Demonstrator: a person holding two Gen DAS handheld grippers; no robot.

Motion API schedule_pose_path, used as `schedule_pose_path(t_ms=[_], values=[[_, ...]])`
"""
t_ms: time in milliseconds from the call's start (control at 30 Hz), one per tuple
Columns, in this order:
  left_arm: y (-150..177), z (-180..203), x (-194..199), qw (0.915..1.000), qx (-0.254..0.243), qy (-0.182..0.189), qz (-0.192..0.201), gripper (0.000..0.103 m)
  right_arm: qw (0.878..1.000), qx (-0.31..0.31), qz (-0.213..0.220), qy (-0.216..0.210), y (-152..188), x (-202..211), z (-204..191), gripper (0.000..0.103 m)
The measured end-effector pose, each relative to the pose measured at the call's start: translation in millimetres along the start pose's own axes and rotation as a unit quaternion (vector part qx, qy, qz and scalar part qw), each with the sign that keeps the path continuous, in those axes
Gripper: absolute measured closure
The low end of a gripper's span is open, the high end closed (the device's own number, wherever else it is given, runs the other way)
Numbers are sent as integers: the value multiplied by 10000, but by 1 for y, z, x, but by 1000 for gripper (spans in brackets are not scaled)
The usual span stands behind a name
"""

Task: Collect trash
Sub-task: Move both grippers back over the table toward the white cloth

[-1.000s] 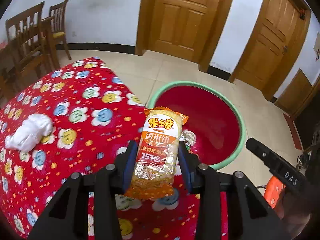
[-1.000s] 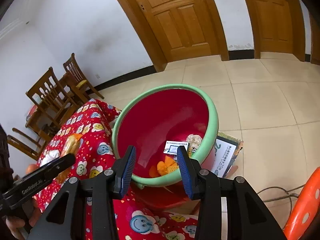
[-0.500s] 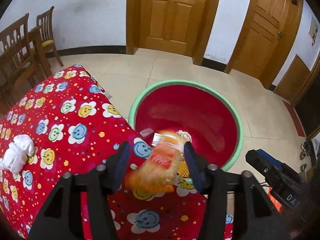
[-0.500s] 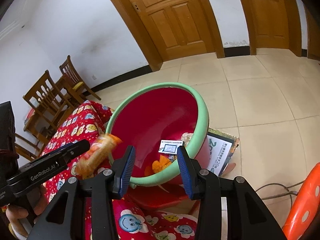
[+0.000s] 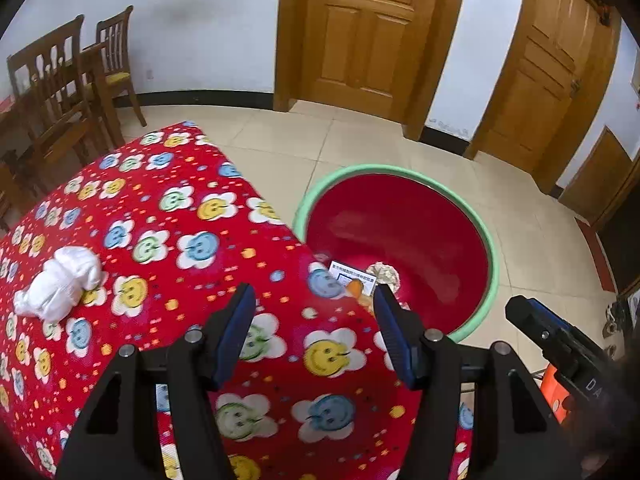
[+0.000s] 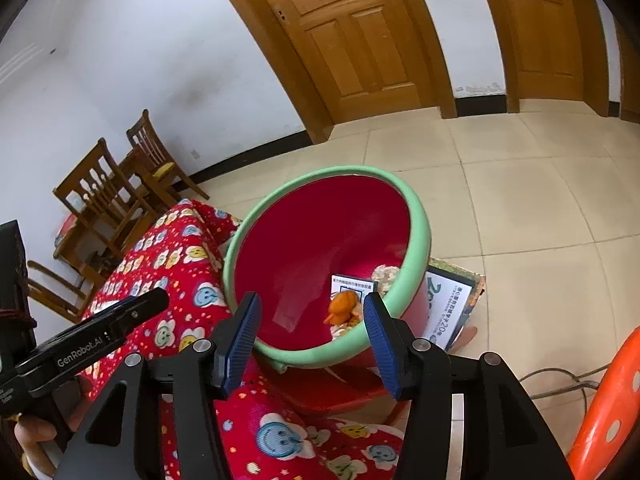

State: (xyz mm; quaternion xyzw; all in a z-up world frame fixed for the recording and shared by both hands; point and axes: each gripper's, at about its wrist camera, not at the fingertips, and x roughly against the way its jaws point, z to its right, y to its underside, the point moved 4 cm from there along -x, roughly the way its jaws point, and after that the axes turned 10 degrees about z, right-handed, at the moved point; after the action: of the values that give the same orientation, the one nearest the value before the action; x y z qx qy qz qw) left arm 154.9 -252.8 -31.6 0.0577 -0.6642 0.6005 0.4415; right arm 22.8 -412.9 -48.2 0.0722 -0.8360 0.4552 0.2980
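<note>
A big red basin with a green rim stands on the floor beside the table. In it lie a white card, a crumpled paper ball, an orange scrap and the snack packet, mostly hidden. A crumpled white tissue lies on the red flowered tablecloth at the left. My left gripper is open and empty above the table edge. My right gripper is open and empty, near the basin's front rim.
Wooden chairs stand at the far left by the wall. Two wooden doors are behind. A printed box lies on the tiled floor right of the basin. An orange stool is at the lower right.
My left gripper opened and let go of the orange snack packet, which dropped toward the basin. The left gripper then swung left over the table. The right gripper stayed nearly still.
</note>
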Motion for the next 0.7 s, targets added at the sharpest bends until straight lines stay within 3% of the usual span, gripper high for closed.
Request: schedule_pose_path(t_ms=[400,700], values=[[-2,-64,27,9977,359,-535,208,42,9998,134,-88,-131,6,-2,-23,46],[3,-131,45,9905,799,-1067,322,42,9992,267,-169,-238,10,-6,-42,46]])
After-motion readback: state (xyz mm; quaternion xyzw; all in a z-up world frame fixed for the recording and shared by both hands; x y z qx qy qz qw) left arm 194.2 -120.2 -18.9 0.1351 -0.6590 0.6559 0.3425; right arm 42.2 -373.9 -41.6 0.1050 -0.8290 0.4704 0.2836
